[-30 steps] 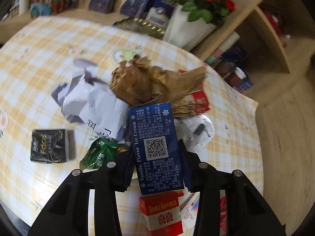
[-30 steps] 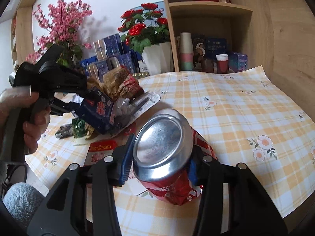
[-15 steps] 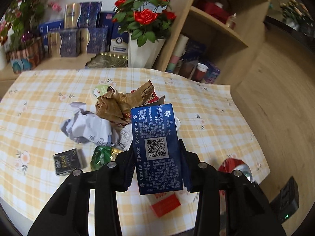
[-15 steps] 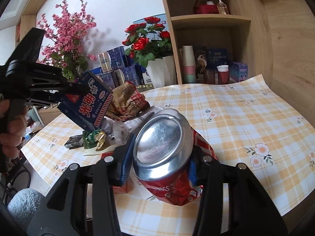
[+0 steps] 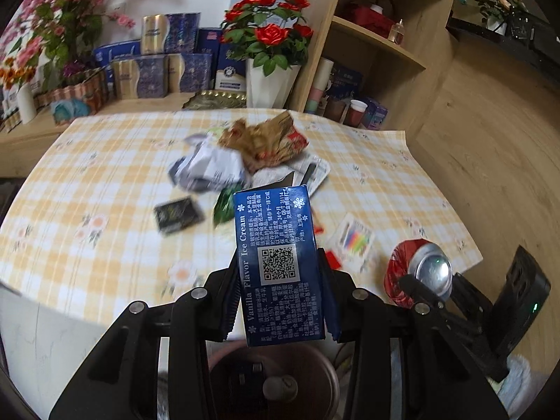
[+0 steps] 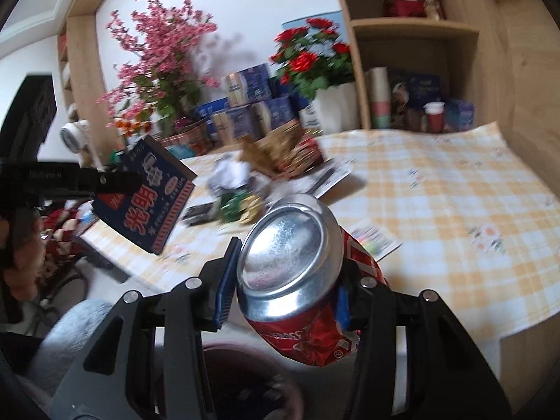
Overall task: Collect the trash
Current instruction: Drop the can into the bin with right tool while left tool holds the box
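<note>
1. The blue ice cream box (image 5: 280, 266) stands lower centre, clamped by the left gripper (image 5: 278, 301) — pointing down over a round brown bin (image 5: 273, 378).
2. The crushed red can (image 6: 301, 273), lower centre, is pinched in the right gripper (image 6: 283, 290).
3. Other trash stays on the checked table (image 5: 105, 182).

We lift the blue ice cream box (image 5: 280, 266) off the trash pile (image 5: 245, 154) and draw it back past the near edge of the table (image 5: 105, 210); it now hangs over a dark round bin (image 5: 273, 378) that comes into view below the left gripper (image 5: 280, 308). The red can (image 6: 297, 273), clamped in the right gripper (image 6: 283, 301), also comes back off the cloth to the table's edge, above the same bin. Both grippers sit higher and farther from the pile.
</note>
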The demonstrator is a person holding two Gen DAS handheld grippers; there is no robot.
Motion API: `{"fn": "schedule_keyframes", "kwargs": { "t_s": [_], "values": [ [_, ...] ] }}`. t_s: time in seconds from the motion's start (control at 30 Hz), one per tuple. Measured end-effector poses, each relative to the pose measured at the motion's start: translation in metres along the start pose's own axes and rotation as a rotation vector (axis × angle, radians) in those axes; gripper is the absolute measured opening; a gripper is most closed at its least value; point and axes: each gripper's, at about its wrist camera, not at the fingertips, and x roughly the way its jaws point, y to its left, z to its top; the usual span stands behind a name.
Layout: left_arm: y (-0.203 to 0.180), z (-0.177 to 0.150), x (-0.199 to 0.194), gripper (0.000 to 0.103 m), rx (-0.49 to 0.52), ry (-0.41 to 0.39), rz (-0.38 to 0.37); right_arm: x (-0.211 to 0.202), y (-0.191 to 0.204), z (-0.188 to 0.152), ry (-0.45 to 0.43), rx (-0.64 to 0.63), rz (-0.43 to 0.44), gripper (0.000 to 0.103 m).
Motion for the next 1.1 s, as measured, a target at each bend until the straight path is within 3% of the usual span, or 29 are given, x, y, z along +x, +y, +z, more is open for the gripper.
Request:
{"fn": "schedule_keyframes", "kwargs": {
  "t_s": [0.27,0.5,0.8,1.1],
  "values": [
    [0.024,-0.054,-0.037,0.039,-0.052,-0.009,0.017,0.0,0.05,-0.034,0.176,-0.03,0.199,0.046],
    [0.046,-0.082,-0.054,0.039,-0.111,-0.017,0.032,0.034,0.077,-0.066,0.36,-0.021,0.288,0.046],
    [0.06,-0.102,-0.048,0.039,-0.162,0.005,0.019,0.095,0.066,-0.114,0.574,0.083,0.188,0.047],
    [0.065,-0.112,-0.035,0.039,-0.184,0.038,0.015,0.107,0.062,-0.131,0.631,0.062,0.124,0.049]
  ]
}}
